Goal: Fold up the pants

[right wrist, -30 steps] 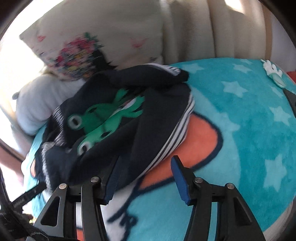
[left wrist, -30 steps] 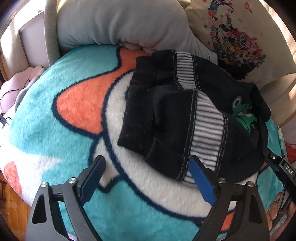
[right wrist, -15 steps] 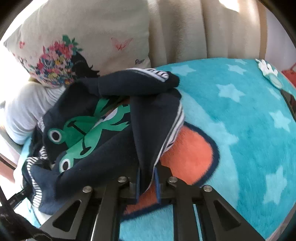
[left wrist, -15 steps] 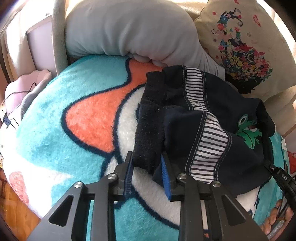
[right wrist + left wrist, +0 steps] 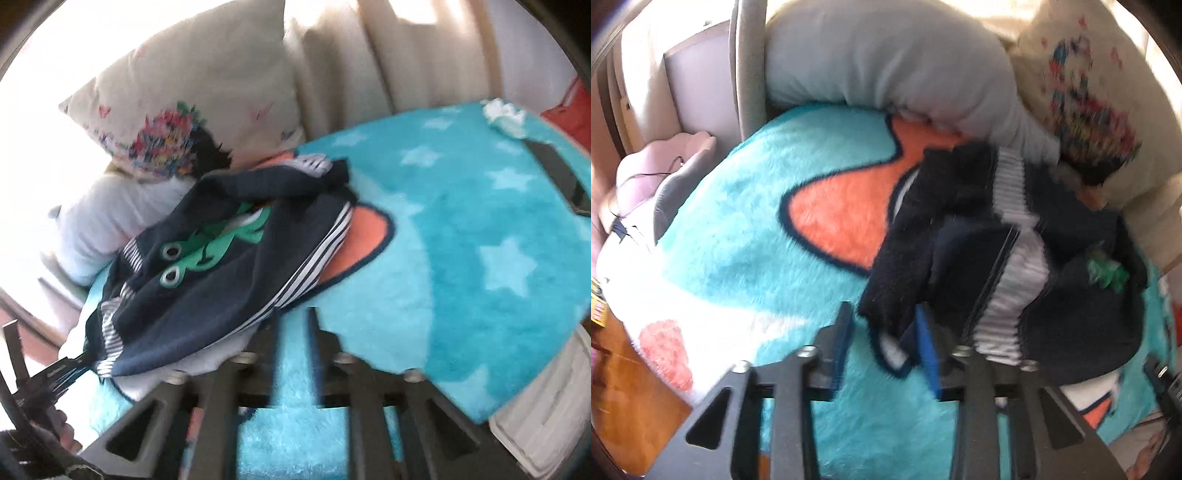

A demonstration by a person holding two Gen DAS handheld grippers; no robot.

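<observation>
The dark navy pants (image 5: 1027,258) with white striped side panels and a green frog print lie crumpled on the teal blanket (image 5: 768,206). My left gripper (image 5: 886,341) is partly open, with a dark cuff of the pants hanging between its blue pads. In the right wrist view the pants (image 5: 221,258) lie bunched at left of centre. My right gripper (image 5: 293,332) is slightly open just below the striped edge and holds nothing that I can see; the frame is blurred.
A grey pillow (image 5: 886,66) and a floral cushion (image 5: 1089,103) lean at the back. The blanket's edge (image 5: 461,369) folds up at the right over a white mattress. Wooden floor (image 5: 624,387) shows at the lower left. A pink item with a cable (image 5: 657,173) sits at the left.
Both grippers were shut on the pants half a second ago; now both jaws have parted and both have drawn back a little. The views are blurred by motion.
</observation>
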